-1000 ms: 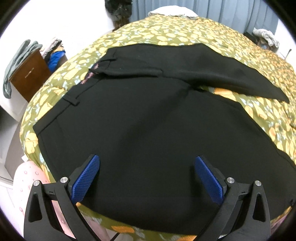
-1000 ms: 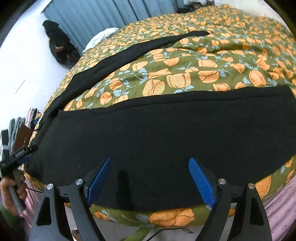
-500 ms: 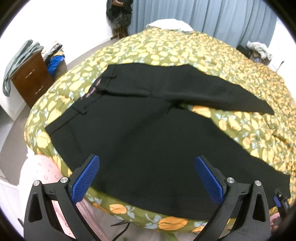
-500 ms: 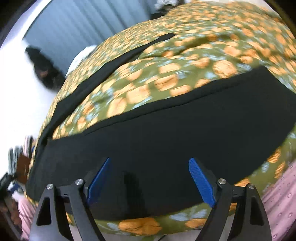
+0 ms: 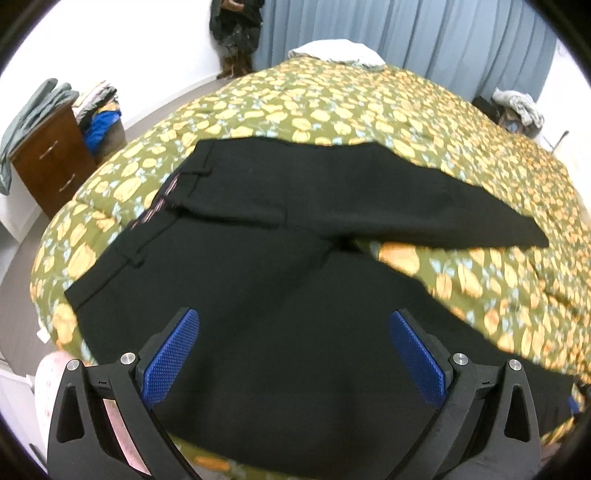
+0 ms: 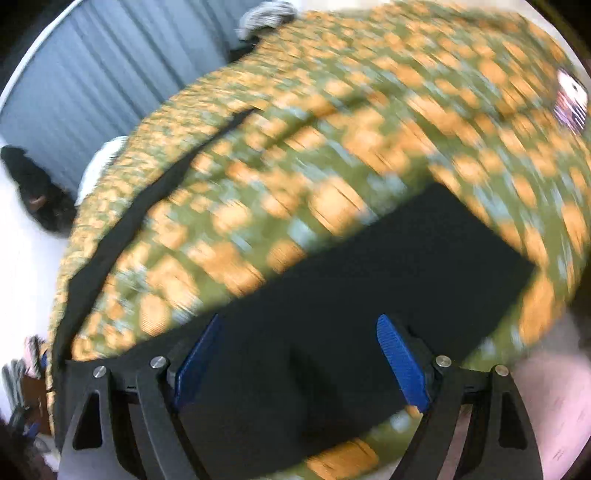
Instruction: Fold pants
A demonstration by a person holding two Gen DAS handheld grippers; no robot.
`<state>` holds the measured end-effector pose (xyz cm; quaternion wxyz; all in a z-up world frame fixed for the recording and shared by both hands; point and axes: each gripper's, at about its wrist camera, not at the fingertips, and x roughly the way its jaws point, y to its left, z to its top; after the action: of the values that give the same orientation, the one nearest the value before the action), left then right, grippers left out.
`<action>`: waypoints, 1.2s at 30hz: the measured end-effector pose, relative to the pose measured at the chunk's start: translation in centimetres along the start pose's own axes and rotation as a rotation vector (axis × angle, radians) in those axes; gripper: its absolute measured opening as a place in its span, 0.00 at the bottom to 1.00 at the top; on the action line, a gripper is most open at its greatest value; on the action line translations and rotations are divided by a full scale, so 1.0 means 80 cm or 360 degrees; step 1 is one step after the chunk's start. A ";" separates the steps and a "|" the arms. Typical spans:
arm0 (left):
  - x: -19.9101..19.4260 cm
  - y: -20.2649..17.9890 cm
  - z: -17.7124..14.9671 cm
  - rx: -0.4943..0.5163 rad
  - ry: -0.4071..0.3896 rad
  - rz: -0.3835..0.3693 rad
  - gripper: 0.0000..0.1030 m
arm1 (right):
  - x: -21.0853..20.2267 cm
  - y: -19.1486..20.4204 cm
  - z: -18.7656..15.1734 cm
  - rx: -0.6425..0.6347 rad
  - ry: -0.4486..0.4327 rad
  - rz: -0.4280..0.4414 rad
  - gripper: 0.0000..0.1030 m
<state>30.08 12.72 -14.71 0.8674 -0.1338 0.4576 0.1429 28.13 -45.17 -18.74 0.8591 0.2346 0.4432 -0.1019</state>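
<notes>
Bedspread (image 5: 369,110) holds pants (image 5: 277,295) beneath both parted jaws.

Both tongs (image 5: 295,354) higher above pants (image 5: 280,295).

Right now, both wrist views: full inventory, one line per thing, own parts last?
pants: 1, black, spread flat on the bed, legs apart in a V, waistband toward the dresser side
bedspread: 1, olive green with orange floral print, covers the bed
pillow: 1, white, far end of the bed by the curtain
curtain: 1, blue-grey, back wall
dresser: 1, dark brown wood, left of the bed, grey garment draped on top
clothes pile: 1, mixed with blue, beside the dresser
left gripper: 1, black with blue pads, open over the near leg
right gripper: 1, black with blue pads, open over the near leg; view blurred
</notes>
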 end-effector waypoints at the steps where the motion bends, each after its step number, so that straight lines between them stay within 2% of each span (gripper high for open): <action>1: 0.005 -0.004 0.007 -0.0005 0.0002 -0.0005 1.00 | 0.002 0.021 0.023 -0.0056 0.0000 0.0065 0.83; 7: 0.048 -0.041 0.065 -0.0006 0.0022 -0.0011 1.00 | 0.057 0.133 0.148 -0.0247 0.0044 0.0412 0.83; 10: 0.063 -0.051 0.092 -0.0015 0.0024 -0.0010 1.00 | 0.113 0.161 0.226 -0.0329 0.0081 0.0375 0.83; 12: 0.070 -0.052 0.101 -0.0024 0.0024 0.0000 1.00 | 0.160 0.155 0.284 -0.0341 0.0080 0.0273 0.83; 14: 0.079 -0.051 0.102 -0.0029 0.0045 0.0014 1.00 | 0.204 0.130 0.331 -0.0266 0.0102 0.0159 0.83; 18: 0.097 -0.044 0.082 0.0005 0.0122 0.0092 1.00 | 0.283 0.071 0.396 0.0042 0.0205 0.0184 0.83; 22: 0.108 -0.026 0.057 0.0009 0.0229 0.0173 1.00 | 0.340 0.043 0.417 0.0270 0.0189 0.0239 0.83; 26: 0.106 -0.008 0.043 -0.0010 0.0263 0.0261 1.00 | 0.396 0.044 0.422 0.0289 0.0237 0.0183 0.82; 28: 0.103 -0.003 0.038 -0.0005 0.0256 0.0308 1.00 | 0.417 0.061 0.421 0.0185 0.0276 0.0146 0.67; 29: 0.102 -0.001 0.035 0.0002 0.0257 0.0329 1.00 | 0.421 0.070 0.420 0.0131 0.0278 0.0139 0.36; 30: 0.104 0.000 0.034 0.0008 0.0268 0.0340 1.00 | 0.423 0.078 0.418 0.0098 0.0276 0.0177 0.13; 33: 0.107 -0.005 0.030 0.0031 0.0300 0.0346 1.00 | 0.392 0.117 0.408 -0.0086 0.0166 0.0243 0.13; 36: 0.101 -0.023 0.028 0.0081 0.0263 0.0339 1.00 | 0.321 0.166 0.380 -0.0506 0.0001 0.0327 0.13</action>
<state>36.83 12.82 -20.03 0.8097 -0.0737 0.5426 0.2112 70.01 -47.77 -20.27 0.8911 0.1401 0.4278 0.0578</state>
